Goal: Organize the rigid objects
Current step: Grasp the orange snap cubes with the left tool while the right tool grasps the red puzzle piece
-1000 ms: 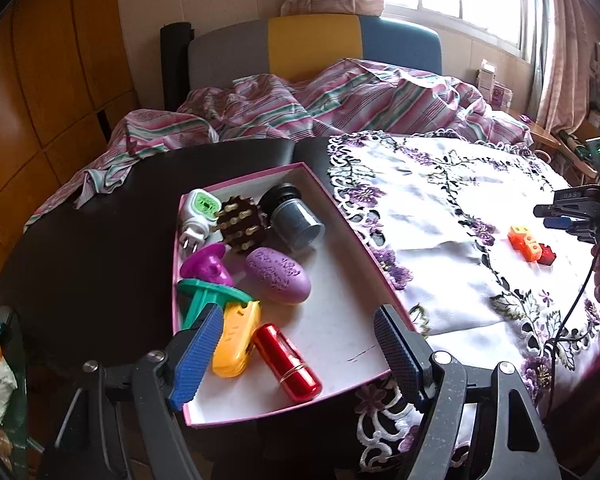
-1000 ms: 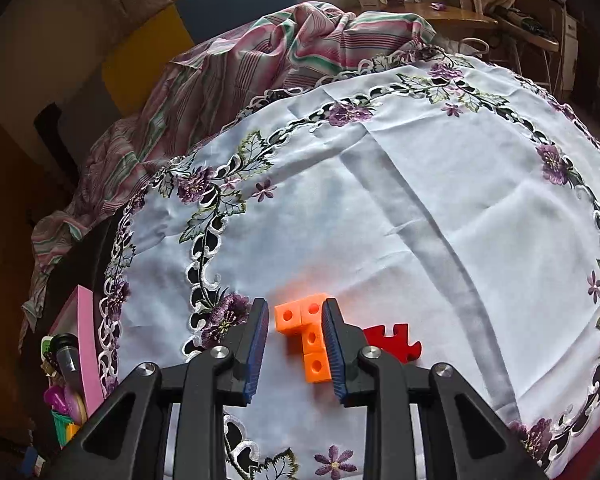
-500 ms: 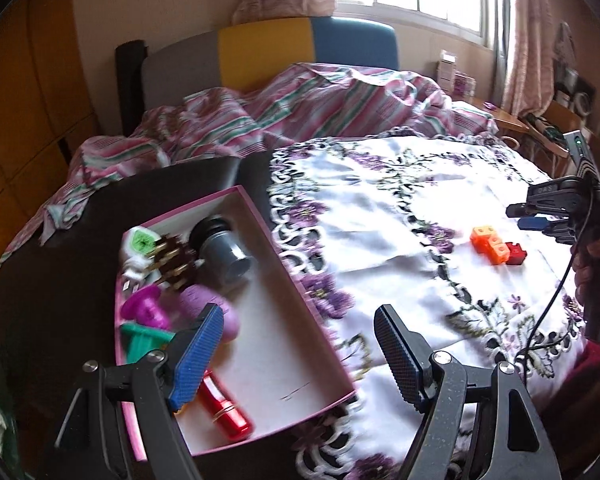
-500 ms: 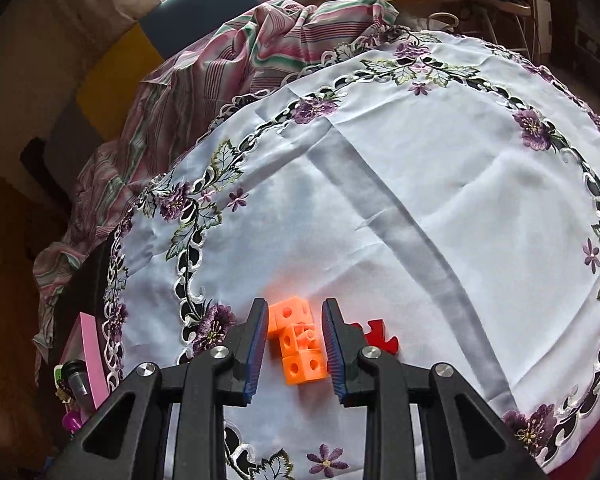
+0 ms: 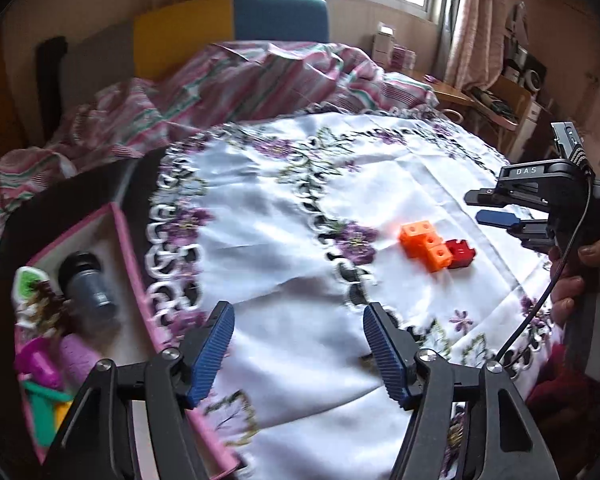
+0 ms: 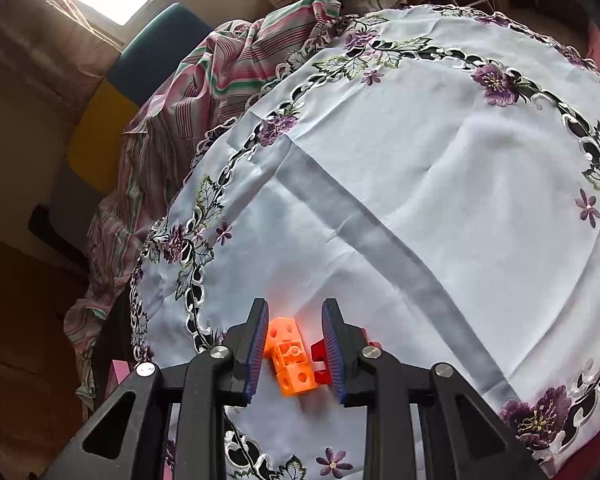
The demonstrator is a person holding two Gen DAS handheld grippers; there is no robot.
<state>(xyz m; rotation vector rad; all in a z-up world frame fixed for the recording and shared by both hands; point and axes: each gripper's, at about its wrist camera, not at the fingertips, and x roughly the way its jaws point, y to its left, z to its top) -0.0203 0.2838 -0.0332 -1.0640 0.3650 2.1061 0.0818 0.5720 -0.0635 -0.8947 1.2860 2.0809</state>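
Note:
An orange cube block piece (image 5: pixel 424 243) lies on the white embroidered tablecloth (image 5: pixel 284 240), touching a red puzzle-shaped piece (image 5: pixel 460 254). My right gripper (image 6: pixel 296 350) is open, its blue pads either side of the orange piece (image 6: pixel 290 360), above it; the red piece (image 6: pixel 320 358) is partly behind the right pad. It also shows in the left wrist view (image 5: pixel 496 210), right of the blocks. My left gripper (image 5: pixel 298 350) is open and empty above the cloth. A pink box (image 5: pixel 130 256) at the left holds a grey cylinder (image 5: pixel 88 286) and several other items.
A striped pink blanket (image 5: pixel 236 84) is heaped behind the table, with a yellow-and-blue chair back (image 5: pixel 228 28) beyond it. The dark table edge (image 5: pixel 80 192) shows left of the cloth. Shelves and clutter stand at the far right.
My left gripper has swung right, away from the pink box and toward the blocks. My right gripper has tilted and moved closer over the orange piece.

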